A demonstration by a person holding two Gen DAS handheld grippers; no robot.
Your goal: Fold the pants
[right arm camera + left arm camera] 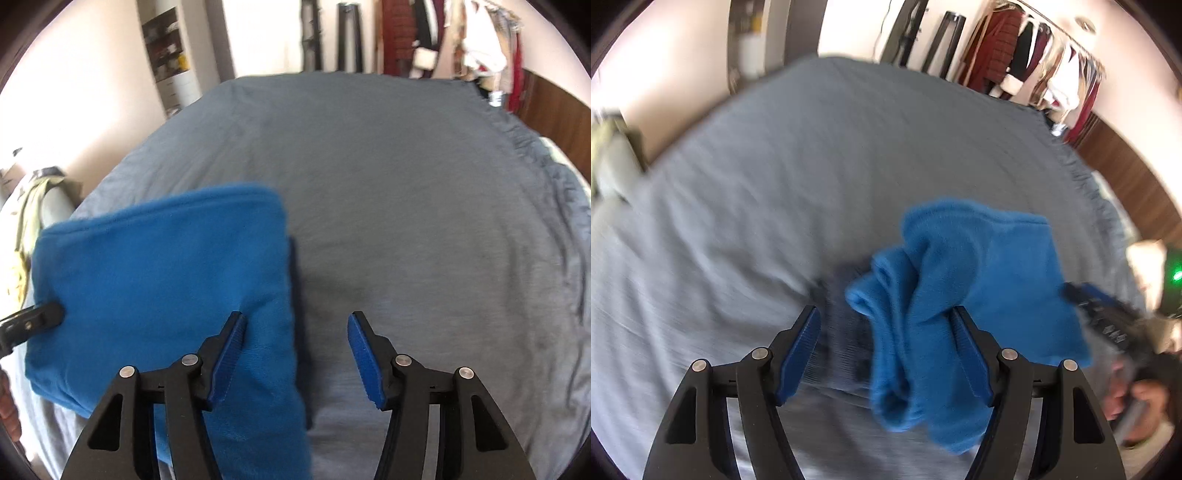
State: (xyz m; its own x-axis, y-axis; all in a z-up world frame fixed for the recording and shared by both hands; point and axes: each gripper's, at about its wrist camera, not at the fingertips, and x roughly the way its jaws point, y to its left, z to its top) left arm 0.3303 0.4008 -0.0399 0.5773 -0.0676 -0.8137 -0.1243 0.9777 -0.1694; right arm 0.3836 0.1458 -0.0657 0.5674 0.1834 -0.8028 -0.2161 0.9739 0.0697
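Note:
The blue fleece pants (pixel 964 295) lie folded and bunched on the grey bedspread (pixel 775 184). My left gripper (pixel 886 325) is open; the bunched end of the pants lies between its fingers and drapes over the right finger (pixel 971 354). In the right wrist view the pants (pixel 159 288) form a flat folded rectangle at the left. My right gripper (pixel 295 332) is open, its left finger (pixel 227 358) over the pants' right edge, its right finger over bare bedspread (pixel 406 184). The left gripper's tip (pixel 37 321) shows at the pants' left edge.
A clothes rack with hanging garments (pixel 1034 70) stands beyond the bed's far right corner. A wooden headboard or wall panel (pixel 1126 177) runs along the right. Shelves (pixel 170 48) stand far left. A greenish cloth (pixel 33 206) lies at the bed's left edge.

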